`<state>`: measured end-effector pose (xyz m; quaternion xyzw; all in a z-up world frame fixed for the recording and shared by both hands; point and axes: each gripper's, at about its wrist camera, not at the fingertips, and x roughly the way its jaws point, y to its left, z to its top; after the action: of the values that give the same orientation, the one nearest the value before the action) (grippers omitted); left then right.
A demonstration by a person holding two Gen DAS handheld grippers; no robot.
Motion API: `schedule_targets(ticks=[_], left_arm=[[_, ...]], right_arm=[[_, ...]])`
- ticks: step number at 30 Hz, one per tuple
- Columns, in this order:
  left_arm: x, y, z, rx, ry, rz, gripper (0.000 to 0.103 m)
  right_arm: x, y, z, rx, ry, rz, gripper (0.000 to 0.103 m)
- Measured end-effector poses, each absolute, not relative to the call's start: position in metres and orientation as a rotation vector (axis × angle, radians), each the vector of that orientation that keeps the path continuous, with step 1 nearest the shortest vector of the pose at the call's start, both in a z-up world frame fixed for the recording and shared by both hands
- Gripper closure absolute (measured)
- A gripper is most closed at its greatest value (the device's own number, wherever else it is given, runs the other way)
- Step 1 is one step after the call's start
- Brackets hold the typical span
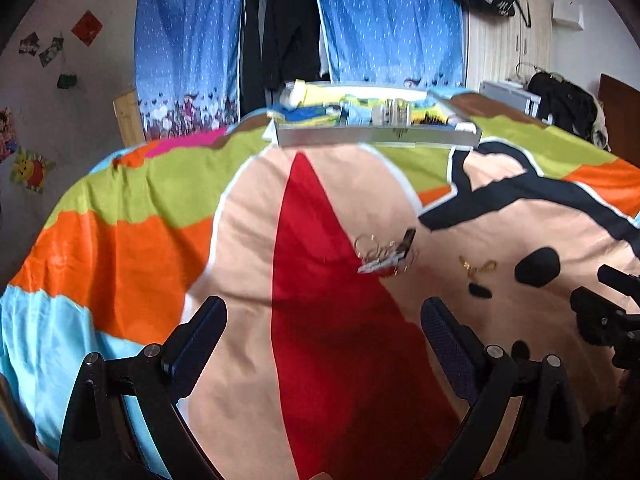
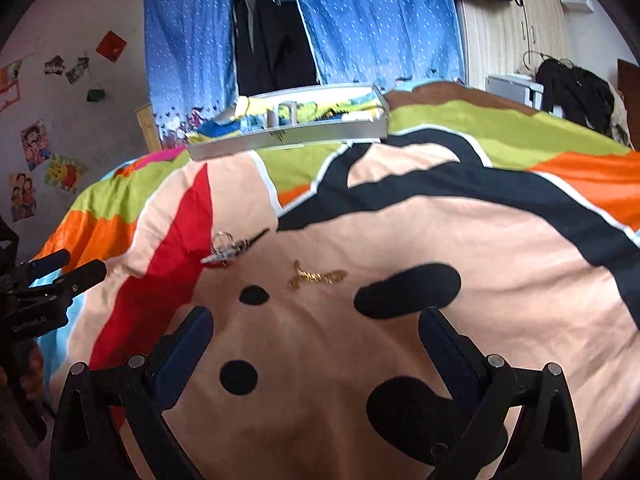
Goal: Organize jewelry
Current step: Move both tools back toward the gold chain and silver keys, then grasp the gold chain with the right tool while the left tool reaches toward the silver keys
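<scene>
From the left wrist view, the left gripper (image 1: 324, 320) hangs over the bed (image 1: 120, 240) with its jaws released and nothing between them, above the red wedge of the patterned cover. Ahead of the jaws and a little toward the right one lies a silvery tangle of jewelry (image 1: 386, 256), rings and a dark clip blurred together. Further right sits a small gold chain (image 1: 478, 268) on the peach cloth, near the tips of the right gripper (image 1: 600, 292) showing at the frame's edge. Far beyond the jaws, a grey tray (image 1: 376, 136) rests at the bed's far side. From the right wrist view, the right gripper (image 2: 316, 328) also has its jaws spread wide and bare. The gold chain (image 2: 318, 276) lies just ahead, between the two jaws, and the silvery tangle of jewelry (image 2: 230, 250) lies ahead beyond the left jaw. The left gripper (image 2: 64, 272) pokes in from the left edge, and the grey tray (image 2: 288, 136) sits far ahead.
</scene>
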<state>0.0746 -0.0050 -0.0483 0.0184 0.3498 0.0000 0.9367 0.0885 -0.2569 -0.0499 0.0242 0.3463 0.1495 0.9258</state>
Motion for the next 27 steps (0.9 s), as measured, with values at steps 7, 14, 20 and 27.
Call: schedule_targets(ticks=[7, 14, 20, 27], left_arm=[[0.089, 0.003, -0.065, 0.022, 0.814, -0.056, 0.008], [0.119, 0.000, -0.072, 0.041, 0.859, -0.157, 0.008], [0.155, 0.008, -0.083, 0.005, 0.894, -0.201, 0.008], [0.193, 0.019, -0.095, -0.094, 0.954, -0.225, 0.018]], right_arm=[[0.095, -0.255, -0.067, 0.047, 0.780, 0.309, 0.000], [0.122, -0.248, -0.079, 0.029, 0.830, 0.393, 0.000], [0.159, -0.247, -0.092, 0.026, 0.895, 0.454, 0.000], [0.192, -0.243, -0.109, 0.063, 0.958, 0.489, 0.012]])
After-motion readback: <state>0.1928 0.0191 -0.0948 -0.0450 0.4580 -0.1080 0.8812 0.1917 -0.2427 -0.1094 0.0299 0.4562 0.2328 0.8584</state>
